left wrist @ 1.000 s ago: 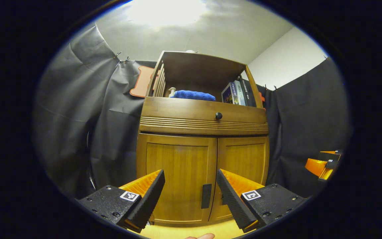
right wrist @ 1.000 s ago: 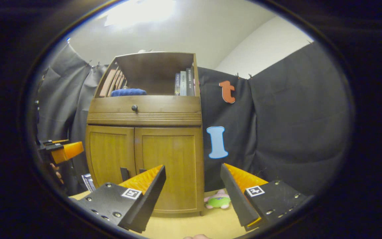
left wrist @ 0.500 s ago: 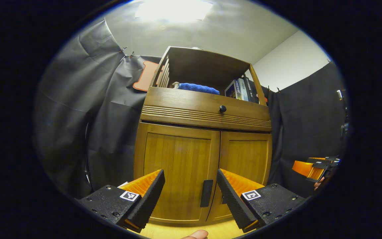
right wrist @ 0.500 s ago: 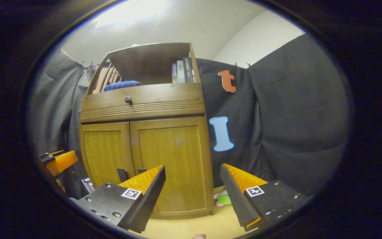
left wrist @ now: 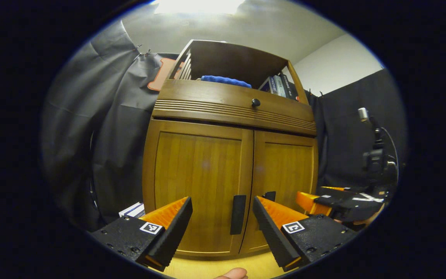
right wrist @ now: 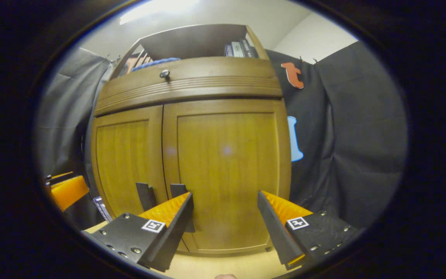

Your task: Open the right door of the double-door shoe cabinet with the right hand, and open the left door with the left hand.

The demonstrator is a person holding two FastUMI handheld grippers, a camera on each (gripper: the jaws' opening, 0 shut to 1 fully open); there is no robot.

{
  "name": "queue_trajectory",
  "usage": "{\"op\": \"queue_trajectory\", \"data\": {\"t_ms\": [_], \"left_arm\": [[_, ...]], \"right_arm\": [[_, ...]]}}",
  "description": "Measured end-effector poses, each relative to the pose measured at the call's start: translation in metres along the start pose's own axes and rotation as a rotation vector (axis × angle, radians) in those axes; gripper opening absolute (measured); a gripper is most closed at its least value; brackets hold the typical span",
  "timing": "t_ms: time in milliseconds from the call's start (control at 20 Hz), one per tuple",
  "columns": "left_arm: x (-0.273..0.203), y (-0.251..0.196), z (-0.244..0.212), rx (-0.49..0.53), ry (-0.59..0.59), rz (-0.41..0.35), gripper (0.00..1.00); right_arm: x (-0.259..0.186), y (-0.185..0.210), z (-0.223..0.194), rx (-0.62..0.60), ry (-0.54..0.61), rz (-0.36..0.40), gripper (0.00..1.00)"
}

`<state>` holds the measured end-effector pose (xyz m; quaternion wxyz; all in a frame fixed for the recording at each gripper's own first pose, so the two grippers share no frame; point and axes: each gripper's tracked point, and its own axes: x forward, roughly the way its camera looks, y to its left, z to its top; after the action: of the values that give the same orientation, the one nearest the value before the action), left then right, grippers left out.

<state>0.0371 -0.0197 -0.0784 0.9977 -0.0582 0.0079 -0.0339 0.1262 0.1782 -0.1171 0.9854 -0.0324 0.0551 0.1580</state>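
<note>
The wooden shoe cabinet stands ahead with both doors closed. In the left gripper view, the left door (left wrist: pixel 199 182) carries a dark vertical handle (left wrist: pixel 238 219), which lies just beyond the gap of my open left gripper (left wrist: pixel 222 221). The right door (left wrist: pixel 285 182) has its own handle (left wrist: pixel 270 195), and my right gripper (left wrist: pixel 335 203) shows low on the right, close to that door. In the right gripper view, the right door (right wrist: pixel 227 170) is close in front; its handle (right wrist: pixel 178 190) sits just above the left fingertip of my open right gripper (right wrist: pixel 225 217). Beside it is the left door's handle (right wrist: pixel 144 195).
Above the doors is a drawer with a round knob (left wrist: pixel 255 102), and an open shelf holding a blue cloth (left wrist: pixel 225 80) and books (left wrist: pixel 279 85). A camera stand (left wrist: pixel 376 159) rises at the right. A box (left wrist: pixel 132 210) lies left of the cabinet on the wooden floor (left wrist: pixel 215 267).
Both grippers have moved closer to the cabinet, which now looms larger in each view. The right gripper has shifted left toward the right door's handle. Both stay open.
</note>
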Motion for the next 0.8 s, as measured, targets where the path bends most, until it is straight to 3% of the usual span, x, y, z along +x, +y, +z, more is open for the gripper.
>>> {"op": "queue_trajectory", "data": {"t_ms": [100, 200, 350, 400, 450, 550, 600, 650, 800], "left_arm": [[-0.004, 0.003, 0.007, 0.015, -0.025, 0.006, 0.94], [-0.009, 0.004, 0.016, 0.005, -0.045, 0.005, 0.94], [-0.017, 0.007, 0.024, -0.009, -0.075, -0.002, 0.94], [-0.019, 0.007, 0.027, -0.015, -0.082, -0.009, 0.96], [-0.019, 0.007, 0.027, -0.022, -0.083, -0.014, 0.94], [-0.02, 0.004, 0.026, -0.035, -0.081, -0.027, 0.94], [-0.02, 0.001, 0.025, -0.04, -0.075, -0.034, 0.94], [-0.021, 0.0, 0.023, -0.042, -0.071, -0.04, 0.96], [-0.019, -0.004, 0.017, -0.051, -0.047, -0.056, 0.96]], "right_arm": [[0.014, 0.006, -0.011, 0.016, 0.019, 0.005, 0.94], [0.027, 0.015, -0.017, 0.031, 0.024, 0.032, 0.98], [0.036, 0.046, -0.023, 0.038, 0.02, 0.131, 0.99], [0.037, 0.051, -0.023, 0.022, 0.02, 0.137, 1.0], [0.039, 0.05, -0.025, -0.008, 0.027, 0.121, 0.93], [0.041, 0.056, -0.029, -0.011, 0.033, 0.113, 0.99], [0.043, 0.058, -0.034, -0.002, 0.053, 0.118, 0.92], [0.049, 0.067, -0.041, 0.013, 0.083, 0.13, 0.91], [0.062, 0.081, -0.056, 0.051, 0.125, 0.173, 0.58]]}}
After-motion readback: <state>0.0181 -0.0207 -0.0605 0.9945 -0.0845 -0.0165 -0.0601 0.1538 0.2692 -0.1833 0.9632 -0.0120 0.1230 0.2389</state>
